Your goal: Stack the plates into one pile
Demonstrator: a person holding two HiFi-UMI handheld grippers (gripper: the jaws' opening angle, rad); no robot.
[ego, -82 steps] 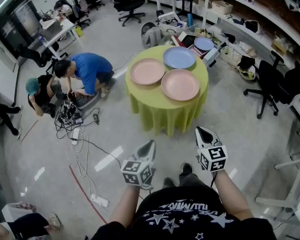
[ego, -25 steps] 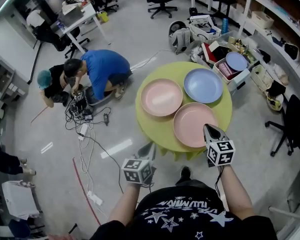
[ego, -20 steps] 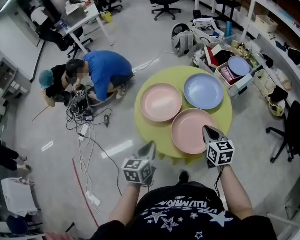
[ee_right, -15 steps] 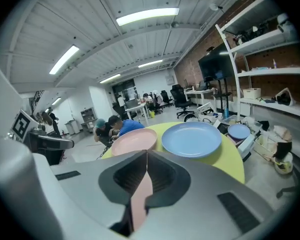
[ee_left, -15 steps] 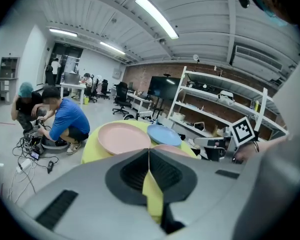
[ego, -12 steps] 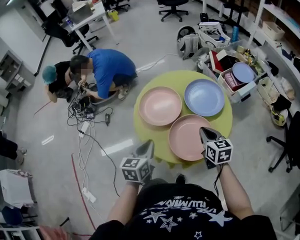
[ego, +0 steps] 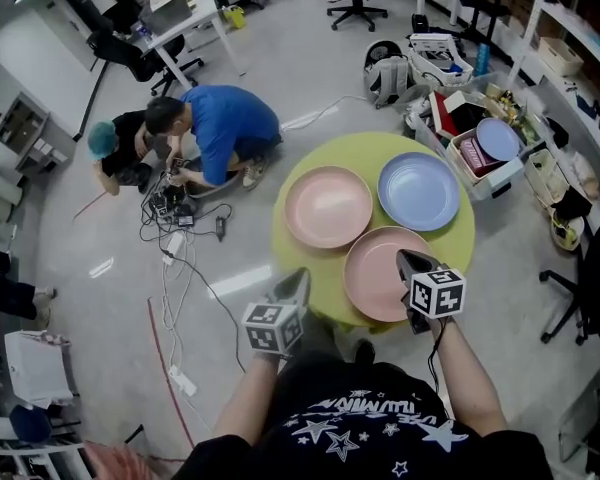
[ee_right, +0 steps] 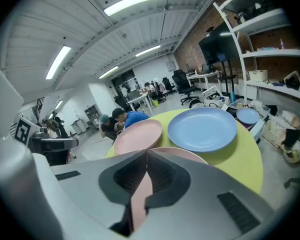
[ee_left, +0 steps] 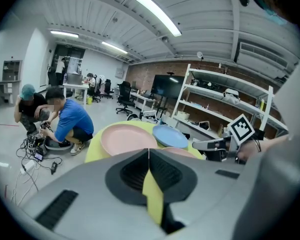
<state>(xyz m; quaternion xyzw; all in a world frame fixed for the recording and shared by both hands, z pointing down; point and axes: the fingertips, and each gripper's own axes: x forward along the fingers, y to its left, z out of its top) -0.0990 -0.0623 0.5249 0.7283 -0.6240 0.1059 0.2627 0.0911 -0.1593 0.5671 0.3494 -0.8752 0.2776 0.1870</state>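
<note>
Three plates lie side by side on the round table (ego: 315, 256) with a yellow-green cloth. A pink plate (ego: 328, 206) lies at the far left, a blue plate (ego: 419, 191) at the far right and a second pink plate (ego: 380, 273) nearest me. My right gripper (ego: 404, 257) is shut and empty, its tip over the near pink plate's right part. My left gripper (ego: 300, 274) is shut and empty at the table's near-left edge. In the right gripper view the blue plate (ee_right: 202, 129) and far pink plate (ee_right: 137, 134) lie ahead, with the near pink plate (ee_right: 182, 156) just under the jaws.
Two people (ego: 195, 128) crouch on the floor left of the table among cables (ego: 170, 268). A box with another blue plate (ego: 498, 138) stands behind the table at right, with shelves beyond. Office chairs (ego: 590, 278) stand at the right.
I have walked up to the table, which now lies close below. Both grippers moved forward; the right one now hangs over the near pink plate, the left has reached the table's edge.
</note>
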